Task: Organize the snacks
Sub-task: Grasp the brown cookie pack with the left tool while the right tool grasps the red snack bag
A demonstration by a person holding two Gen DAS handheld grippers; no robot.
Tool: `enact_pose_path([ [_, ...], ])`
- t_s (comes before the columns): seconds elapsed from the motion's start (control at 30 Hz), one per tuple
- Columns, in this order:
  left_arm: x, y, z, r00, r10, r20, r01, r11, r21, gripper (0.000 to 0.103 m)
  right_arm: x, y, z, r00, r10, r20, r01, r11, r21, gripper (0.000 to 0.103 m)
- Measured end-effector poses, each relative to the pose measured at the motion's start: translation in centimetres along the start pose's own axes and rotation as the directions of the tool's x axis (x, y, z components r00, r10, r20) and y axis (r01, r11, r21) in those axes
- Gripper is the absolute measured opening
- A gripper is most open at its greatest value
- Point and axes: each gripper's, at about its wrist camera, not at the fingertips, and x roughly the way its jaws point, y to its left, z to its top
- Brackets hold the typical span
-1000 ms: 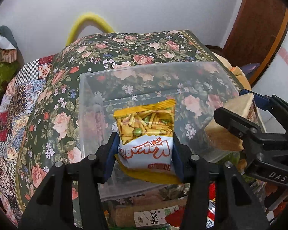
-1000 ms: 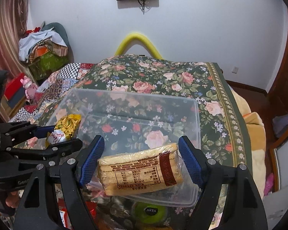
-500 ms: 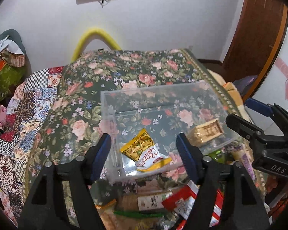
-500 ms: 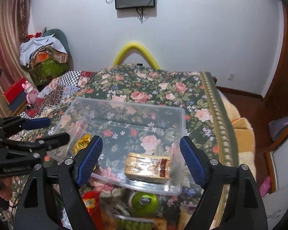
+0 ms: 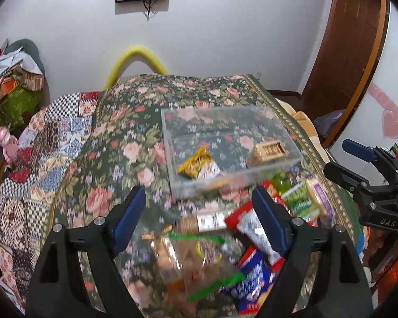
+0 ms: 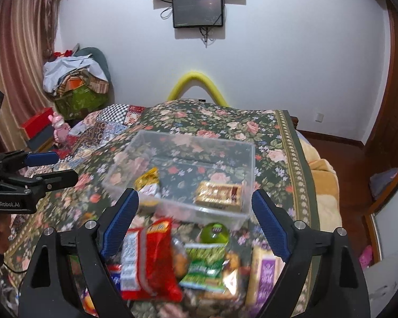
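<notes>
A clear plastic bin (image 5: 254, 168) (image 6: 241, 213) sits on the floral bedspread. Inside it lie a yellow-and-white snack bag (image 5: 197, 164) (image 6: 147, 182) and a tan cracker pack (image 5: 268, 151) (image 6: 219, 194). My left gripper (image 5: 199, 213) hangs over a loose pile of snacks (image 5: 225, 251) in front of the bin, its jaws still opening with nothing gripped. My right gripper (image 6: 195, 217) is above the same pile (image 6: 188, 262), jaws also opening and empty. Each gripper shows at the edge of the other's view: the right gripper (image 5: 363, 167), the left gripper (image 6: 39, 169).
The pile holds a red bag (image 6: 151, 259), a green packet (image 6: 207, 262), a green round tub (image 6: 215, 233), a purple-labelled pack (image 6: 265, 273) and a blue bag (image 5: 252, 275). A patchwork quilt (image 5: 47, 143) lies left. The bed's edge (image 6: 305, 185) drops off right.
Both grippers let go of their snacks into the bin, opened wider and pulled back and up. The yellow bag and the cracker pack now lie in the bin; the pile has come into view.
</notes>
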Motion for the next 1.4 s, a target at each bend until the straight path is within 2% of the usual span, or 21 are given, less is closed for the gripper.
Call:
enact_pose_path([
  [0.2,0.5,0.8,-4.0,0.999,-0.014,-0.042,0.012,0.999,-0.047,0.083,0.1,1.7,-2.4,0.999,0.028,-0.038,-0.028,1.000,-0.012,0.086],
  [0.4,1.7,1.0,-6.1,0.996,-0.017,-0.090,0.012,0.998,-0.060,0.083,1.2,2.7,-4.3,0.995,0.045,-0.086,-0.047,0.999,-0.027,0.087],
  [0.5,2.5,1.2,-6.9,0.993,-0.032,-0.116,0.024,0.997,-0.069,0.083,2.3,3.1,-5.4,0.992,0.050,-0.114,-0.053,0.998,-0.024,0.093],
  [0.77,6.0,1.2,-8.8,0.979,-0.067,-0.194,0.053,0.996,-0.078,0.083,5.8,3.7,-7.1,0.971,0.084,-0.222,-0.087,0.996,-0.002,0.093],
  [1.0,7.6,1.6,-9.5,0.972,-0.119,-0.204,0.096,0.988,-0.120,0.082,7.4,3.4,-8.1,0.962,0.082,-0.262,-0.082,0.997,0.013,0.092],
  [1.1,7.9,1.7,-9.6,0.973,-0.123,-0.195,0.100,0.987,-0.124,0.082,7.5,3.3,-8.2,0.964,0.069,-0.256,-0.068,0.998,0.012,0.090],
  [1.17,7.9,1.4,-9.7,0.975,-0.123,-0.183,0.103,0.988,-0.114,0.075,7.5,3.4,-8.2,0.967,0.063,-0.247,-0.063,0.998,0.006,0.086],
  [1.23,7.8,1.1,-9.7,0.978,-0.111,-0.174,0.094,0.990,-0.104,0.073,7.5,3.3,-8.1,0.969,0.052,-0.241,-0.055,0.999,-0.003,0.076],
  [1.33,7.7,1.1,-9.6,0.982,-0.110,-0.153,0.095,0.990,-0.105,0.063,7.3,2.9,-7.9,0.972,0.058,-0.229,-0.058,0.998,0.008,0.070],
  [1.37,7.5,1.2,-9.7,0.983,-0.109,-0.146,0.094,0.990,-0.106,0.055,7.3,2.8,-7.9,0.972,0.061,-0.226,-0.060,0.998,0.012,0.069],
  [1.4,7.4,1.3,-9.6,0.984,-0.108,-0.142,0.094,0.990,-0.105,0.052,7.1,2.6,-7.9,0.973,0.065,-0.220,-0.063,0.998,0.017,0.067],
])
